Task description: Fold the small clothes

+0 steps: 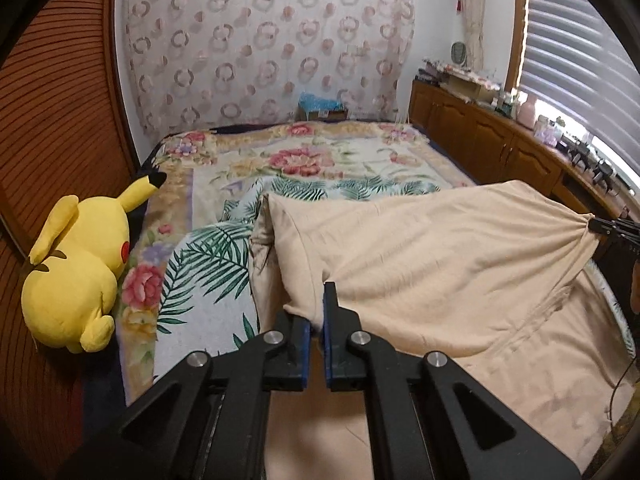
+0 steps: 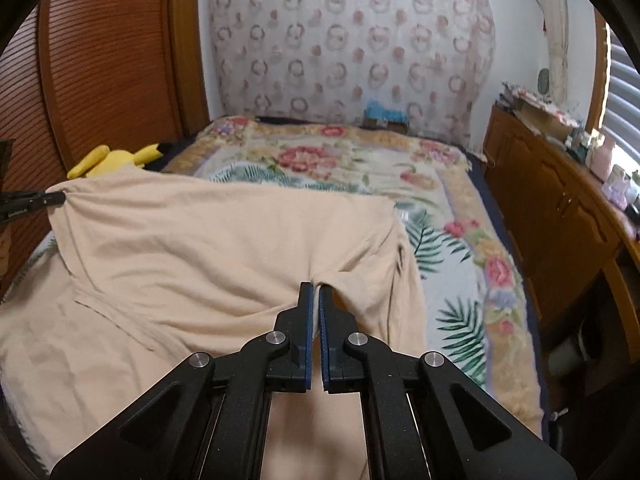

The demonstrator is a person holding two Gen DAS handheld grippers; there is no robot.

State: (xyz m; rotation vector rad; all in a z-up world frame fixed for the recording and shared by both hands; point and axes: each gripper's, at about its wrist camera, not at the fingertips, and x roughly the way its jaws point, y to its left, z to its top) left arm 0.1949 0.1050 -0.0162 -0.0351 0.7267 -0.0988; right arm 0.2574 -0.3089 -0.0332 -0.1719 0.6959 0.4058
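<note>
A beige garment (image 1: 432, 248) lies on the flowered bed cover (image 1: 304, 160), its near edge lifted off the bed. My left gripper (image 1: 318, 312) is shut on one bunched corner of that edge. In the right wrist view the same beige garment (image 2: 208, 240) is held by my right gripper (image 2: 316, 300), shut on the other corner with a fold of cloth between its blue pads. The right gripper (image 1: 600, 226) also shows at the right edge of the left wrist view, pinching gathered cloth. The left gripper (image 2: 56, 199) shows at the left edge of the right wrist view, holding its corner.
A yellow plush toy (image 1: 76, 264) lies at the bed's left side against a wooden slatted headboard (image 1: 60, 120). A wooden cabinet (image 1: 488, 136) with small items on top runs along the right, under a blinded window. A patterned curtain (image 1: 264, 48) hangs behind the bed.
</note>
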